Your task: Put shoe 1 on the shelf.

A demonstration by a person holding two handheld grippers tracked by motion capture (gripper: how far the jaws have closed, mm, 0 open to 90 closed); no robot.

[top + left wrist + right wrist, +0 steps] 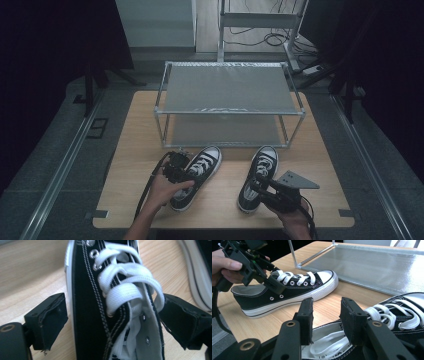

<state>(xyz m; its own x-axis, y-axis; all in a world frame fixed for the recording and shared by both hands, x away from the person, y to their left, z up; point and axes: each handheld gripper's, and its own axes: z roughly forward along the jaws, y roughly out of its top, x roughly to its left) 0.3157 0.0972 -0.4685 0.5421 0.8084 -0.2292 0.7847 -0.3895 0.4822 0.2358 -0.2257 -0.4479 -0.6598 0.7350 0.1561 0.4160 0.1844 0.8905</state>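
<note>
High view: two black-and-white sneakers lie on the tabletop [140, 130] in front of the wire shoe rack [230, 102], toes toward it.
Left shoe [197, 175]: left claw [176, 167] sits over its laced throat.
Left claw state: spread wide, straddling the shoe, pads not yet closed on it.
Right claw [260, 186]: over the heel opening of the right shoe [259, 175], parted, gripping nothing.
Do it well: I'd say centre the left pads on the side walls below the laces, squeeze evenly, lift level.
Left gripper view: left pad clear of the sole edge, right pad just beside the tongue.
Right gripper view: rack's lower shelf [374, 262] lies open.
</note>
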